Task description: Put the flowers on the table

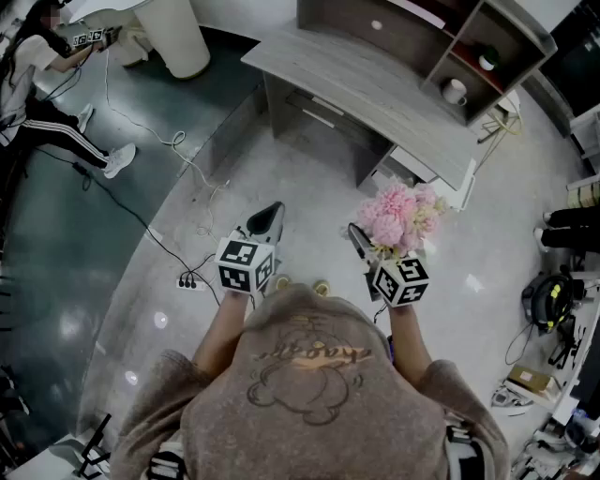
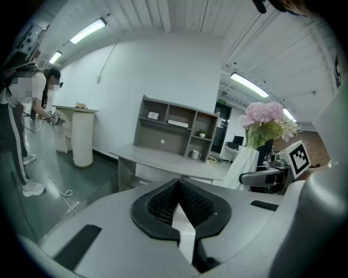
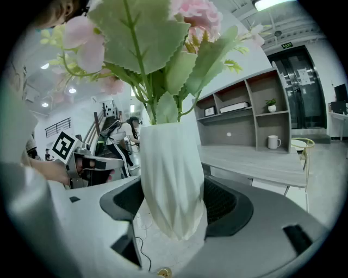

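Pink flowers point(image 1: 403, 216) in a white vase point(image 3: 174, 179) ride clamped in our right gripper point(image 3: 175, 203); our left gripper point(image 2: 178, 201) is closed on nothing. We have not yet reached the worktop point(image 1: 375, 94) at twelve o'clock.

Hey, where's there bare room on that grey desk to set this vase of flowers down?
The desk top is bare along its whole front strip, from the left corner to the right end, bordered behind by the shelf unit. The only crowding is inside the shelves: a mug and a small plant.
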The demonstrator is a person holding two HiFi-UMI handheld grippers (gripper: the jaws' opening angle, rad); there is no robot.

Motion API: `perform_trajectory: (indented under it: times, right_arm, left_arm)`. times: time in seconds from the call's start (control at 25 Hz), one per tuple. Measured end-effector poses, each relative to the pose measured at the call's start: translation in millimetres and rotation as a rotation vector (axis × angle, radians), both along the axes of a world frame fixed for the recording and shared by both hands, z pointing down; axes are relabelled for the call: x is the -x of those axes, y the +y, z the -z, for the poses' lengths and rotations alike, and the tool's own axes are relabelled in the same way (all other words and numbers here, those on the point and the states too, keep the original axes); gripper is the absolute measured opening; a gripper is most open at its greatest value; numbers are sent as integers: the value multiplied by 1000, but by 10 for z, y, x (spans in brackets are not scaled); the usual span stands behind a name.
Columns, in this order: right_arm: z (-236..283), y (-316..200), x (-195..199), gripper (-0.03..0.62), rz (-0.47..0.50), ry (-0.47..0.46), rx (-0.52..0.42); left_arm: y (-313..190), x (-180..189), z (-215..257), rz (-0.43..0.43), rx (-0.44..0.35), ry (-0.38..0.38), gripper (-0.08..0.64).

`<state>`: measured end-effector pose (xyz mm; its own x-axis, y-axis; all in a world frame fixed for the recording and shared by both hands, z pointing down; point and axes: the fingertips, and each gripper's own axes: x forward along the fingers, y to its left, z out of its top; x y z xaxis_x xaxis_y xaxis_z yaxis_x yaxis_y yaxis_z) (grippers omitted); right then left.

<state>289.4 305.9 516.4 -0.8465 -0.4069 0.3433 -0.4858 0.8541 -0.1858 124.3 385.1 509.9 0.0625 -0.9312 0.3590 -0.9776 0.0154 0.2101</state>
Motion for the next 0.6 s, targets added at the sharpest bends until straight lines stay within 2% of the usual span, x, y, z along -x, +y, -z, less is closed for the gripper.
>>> perform_trajectory:
  times: [0.2,0.6]
  right_arm:
    - [23,-49,93,336,6,1,-6]
    - [5,-12,595,334,1,-35,-16]
  left_arm:
    - [-34,88,18,3,5,-3,11]
    - [92,639,-69,-13,13,-24,11]
